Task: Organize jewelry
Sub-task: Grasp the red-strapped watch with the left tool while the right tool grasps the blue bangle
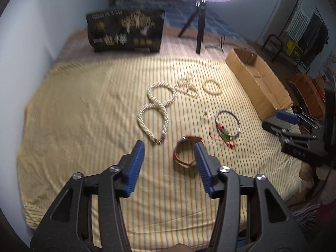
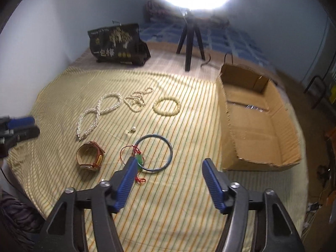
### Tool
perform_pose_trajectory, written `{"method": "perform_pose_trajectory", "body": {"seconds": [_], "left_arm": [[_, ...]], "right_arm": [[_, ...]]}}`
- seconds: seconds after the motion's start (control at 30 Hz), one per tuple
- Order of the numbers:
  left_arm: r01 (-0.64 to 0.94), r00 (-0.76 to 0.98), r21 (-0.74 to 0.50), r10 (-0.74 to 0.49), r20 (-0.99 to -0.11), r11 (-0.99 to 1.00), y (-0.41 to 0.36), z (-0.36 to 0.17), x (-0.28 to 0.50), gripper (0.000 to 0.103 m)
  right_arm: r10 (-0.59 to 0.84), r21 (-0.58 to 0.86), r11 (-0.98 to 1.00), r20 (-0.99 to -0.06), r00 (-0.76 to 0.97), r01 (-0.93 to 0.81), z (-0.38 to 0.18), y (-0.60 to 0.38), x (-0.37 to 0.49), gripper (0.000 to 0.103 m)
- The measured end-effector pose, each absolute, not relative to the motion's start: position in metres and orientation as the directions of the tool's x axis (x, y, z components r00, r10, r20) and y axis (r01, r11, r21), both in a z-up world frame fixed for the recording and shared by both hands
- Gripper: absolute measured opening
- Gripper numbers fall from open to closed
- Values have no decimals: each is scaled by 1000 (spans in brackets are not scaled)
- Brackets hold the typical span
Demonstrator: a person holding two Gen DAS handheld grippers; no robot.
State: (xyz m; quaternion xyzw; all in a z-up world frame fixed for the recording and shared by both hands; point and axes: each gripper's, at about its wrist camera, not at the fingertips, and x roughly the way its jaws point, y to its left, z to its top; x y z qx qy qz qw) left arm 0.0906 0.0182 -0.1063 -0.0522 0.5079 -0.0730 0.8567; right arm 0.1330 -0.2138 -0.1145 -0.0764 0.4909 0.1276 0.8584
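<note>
Jewelry lies on a striped yellow sheet [image 1: 73, 115]. A thick pearl rope necklace [image 1: 156, 107] [image 2: 98, 112] lies in a figure eight. A thin pearl chain [image 1: 187, 85] [image 2: 137, 100] and a yellowish bead bracelet [image 1: 212, 87] [image 2: 167, 106] lie behind it. A brown leather watch [image 1: 185, 152] [image 2: 90, 155], a blue bangle [image 1: 227, 122] [image 2: 156, 153], a green pendant on red cord [image 1: 223, 135] [image 2: 138, 159] and a small pearl earring [image 1: 205, 112] [image 2: 132, 129] lie nearer. My left gripper [image 1: 170, 153] is open above the watch. My right gripper [image 2: 168, 166] is open over the bangle's near side.
An open cardboard box [image 1: 256, 84] [image 2: 256, 121] lies on the right of the bed. A black printed bag [image 1: 126, 30] [image 2: 117, 44] stands at the back. A ring light on a tripod [image 1: 199, 21] [image 2: 190, 40] stands behind. A wall runs along the left.
</note>
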Motion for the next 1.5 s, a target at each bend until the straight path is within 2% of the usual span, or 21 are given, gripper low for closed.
{"method": "perform_pose_trajectory", "body": {"seconds": [0.1, 0.17, 0.33, 0.43, 0.5, 1.13, 1.23, 1.43, 1.5], "left_arm": [[75, 433, -178, -193, -881, 981, 13, -118, 97, 46], [77, 418, -178, -194, -888, 981, 11, -122, 100, 40], [75, 388, -180, -195, -901, 981, 9, -132, 106, 40], [67, 357, -193, -204, -912, 979, 9, -141, 111, 34], [54, 339, -209, -215, -916, 976, 11, -146, 114, 34], [16, 257, -225, -221, -941, 974, 8, -180, 133, 31], [2, 235, -233, -227, -945, 972, 10, -188, 137, 26], [-5, 211, -227, -221, -952, 974, 8, -198, 140, 26], [-4, 199, -227, -222, -955, 974, 6, -203, 142, 20]], "right_arm": [[168, 50, 961, -887, 431, -271, -126, -215, 147, 51], [203, 114, 963, -903, 378, -243, -138, -218, 157, 46], [202, 146, 972, -921, 334, -185, -156, -224, 168, 43], [228, 192, 971, -925, 302, -145, -166, -229, 172, 38], [243, 218, 969, -928, 283, -118, -173, -231, 175, 36], [229, 232, 972, -938, 260, -16, -199, -234, 193, 27], [216, 221, 975, -942, 257, -10, -203, -233, 195, 24], [188, 188, 982, -945, 267, -25, -204, -229, 195, 20], [173, 169, 985, -947, 271, -39, -204, -225, 195, 18]]}}
